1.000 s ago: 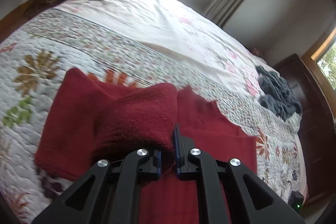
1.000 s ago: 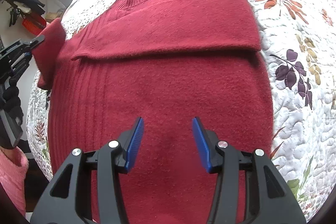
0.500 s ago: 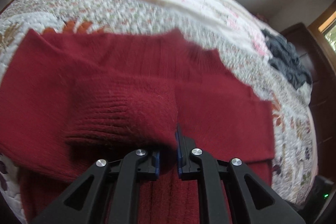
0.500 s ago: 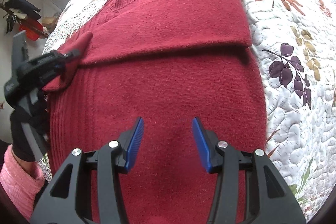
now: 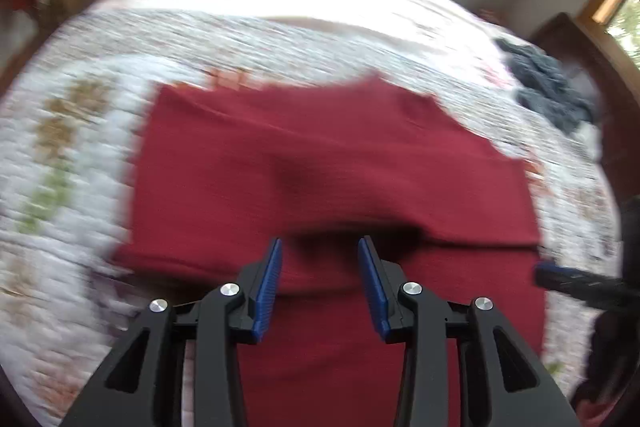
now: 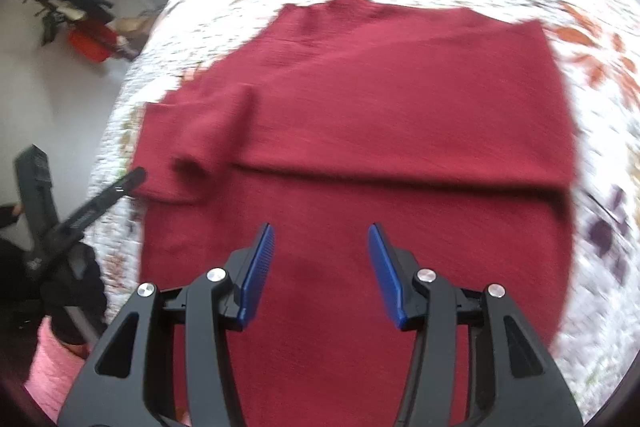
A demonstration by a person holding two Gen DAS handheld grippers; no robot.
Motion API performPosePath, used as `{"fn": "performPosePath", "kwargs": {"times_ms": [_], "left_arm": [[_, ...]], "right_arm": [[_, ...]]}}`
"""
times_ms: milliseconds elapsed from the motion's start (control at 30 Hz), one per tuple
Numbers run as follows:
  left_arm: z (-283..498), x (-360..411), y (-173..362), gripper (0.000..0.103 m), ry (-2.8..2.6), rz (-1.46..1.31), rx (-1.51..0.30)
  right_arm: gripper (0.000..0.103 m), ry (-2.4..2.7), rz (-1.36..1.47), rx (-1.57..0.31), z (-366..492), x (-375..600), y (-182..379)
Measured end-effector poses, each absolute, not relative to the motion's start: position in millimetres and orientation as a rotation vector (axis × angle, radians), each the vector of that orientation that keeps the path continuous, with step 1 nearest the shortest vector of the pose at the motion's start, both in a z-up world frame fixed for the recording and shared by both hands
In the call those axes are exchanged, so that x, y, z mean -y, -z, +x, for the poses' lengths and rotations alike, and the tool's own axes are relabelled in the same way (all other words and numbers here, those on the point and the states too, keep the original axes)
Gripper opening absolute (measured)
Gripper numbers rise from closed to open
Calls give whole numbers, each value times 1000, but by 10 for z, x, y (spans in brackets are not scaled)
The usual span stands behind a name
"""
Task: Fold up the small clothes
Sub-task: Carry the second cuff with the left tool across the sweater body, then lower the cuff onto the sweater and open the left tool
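Both sleeves are lying folded across the red sweater [image 6: 360,131] mid-bed [image 6: 600,39], so left claw [image 5: 319,281] and right claw [image 6: 321,269] are hovering spread, gripping nothing.

A dark red knitted sweater [image 6: 360,155] lies flat on the floral quilted bedspread [image 6: 600,131], collar at the far edge. Both sleeves are folded across its chest, forming a horizontal band above the smooth lower body.

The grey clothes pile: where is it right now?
In the left wrist view the grey clothes pile lies on the quilt at the far right edge of the bed, beyond the red sweater and next to the dark wooden furniture.
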State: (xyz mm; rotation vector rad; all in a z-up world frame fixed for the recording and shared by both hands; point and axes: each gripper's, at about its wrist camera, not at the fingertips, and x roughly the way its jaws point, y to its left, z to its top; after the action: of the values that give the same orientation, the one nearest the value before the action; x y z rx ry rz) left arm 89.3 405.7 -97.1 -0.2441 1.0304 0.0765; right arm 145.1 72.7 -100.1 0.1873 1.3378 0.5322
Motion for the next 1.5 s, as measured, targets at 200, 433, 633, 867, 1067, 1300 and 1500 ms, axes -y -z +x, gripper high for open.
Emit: {"fn": "performPosePath", "kwargs": {"times_ms": [200, 433, 633, 867, 1067, 1300, 1500], "left_arm": [[1102, -4400, 1210, 40, -161, -245, -1099], [1121, -4525, 1510, 41, -153, -306, -1146], [1094, -4563, 1329, 39, -153, -318, -1112], [1106, -4466, 1081, 39, -157, -283, -1058], [1254, -4154, 1101, 39, -120, -236, -1069], [1444, -3951, 1521, 40, -184, -154, -1153], [1405, -4005, 1365, 40, -162, -211, -1135]], "right_arm": [[49, -630, 223, -1403, 1753, -1401, 1058], [49, -625, 279, -1508, 2042, -1832, 1375], [25, -614, 271, -1545, 2098, -1950, 1584], [15, -689, 256, -1413, 2035, -1748, 1114], [15, -609, 217, -1343, 2108, -1351, 951], [17, -495, 234, -1447, 2230, -1114, 1538], [31, -454, 84, -1357, 2102, -1066, 1241]]}}
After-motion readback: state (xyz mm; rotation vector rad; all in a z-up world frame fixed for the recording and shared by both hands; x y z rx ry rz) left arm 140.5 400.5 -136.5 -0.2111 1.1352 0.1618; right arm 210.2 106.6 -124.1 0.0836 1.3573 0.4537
